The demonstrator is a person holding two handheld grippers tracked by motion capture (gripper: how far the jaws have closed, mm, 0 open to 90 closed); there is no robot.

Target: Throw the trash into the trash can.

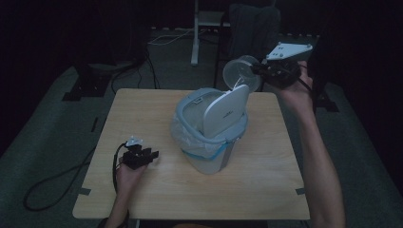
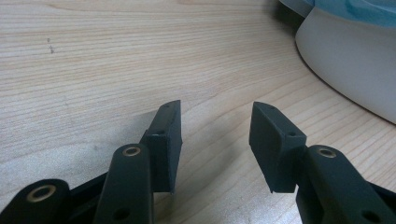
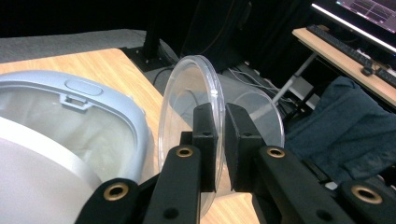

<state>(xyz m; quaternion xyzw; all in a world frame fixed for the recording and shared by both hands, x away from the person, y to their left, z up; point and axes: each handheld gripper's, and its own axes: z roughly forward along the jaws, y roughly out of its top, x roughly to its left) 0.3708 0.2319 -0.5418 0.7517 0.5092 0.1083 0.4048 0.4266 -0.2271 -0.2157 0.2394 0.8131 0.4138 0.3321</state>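
A pale blue-grey waste bin (image 1: 209, 142) with a white liner stands mid-table, its white lid (image 1: 225, 111) tipped up. My right gripper (image 1: 259, 71) hovers above the bin's far right side, shut on the wall of a clear plastic cup (image 1: 240, 71) that lies on its side. In the right gripper view the jaws (image 3: 220, 135) pinch the clear cup (image 3: 184, 93) just behind its rim, with the bin's rim (image 3: 93, 93) below at left. My left gripper (image 1: 151, 156) rests on the table left of the bin, open with nothing between its pads (image 2: 215, 135). The bin's base (image 2: 355, 70) is at upper right there.
The wooden table (image 1: 142, 109) has bare room left of and in front of the bin. Behind it stand a dark chair (image 1: 252, 28) and a white stand (image 1: 196, 33), with cables on the floor. A desk with a keyboard (image 3: 345, 46) and dark cloth (image 3: 350, 126) lie beyond.
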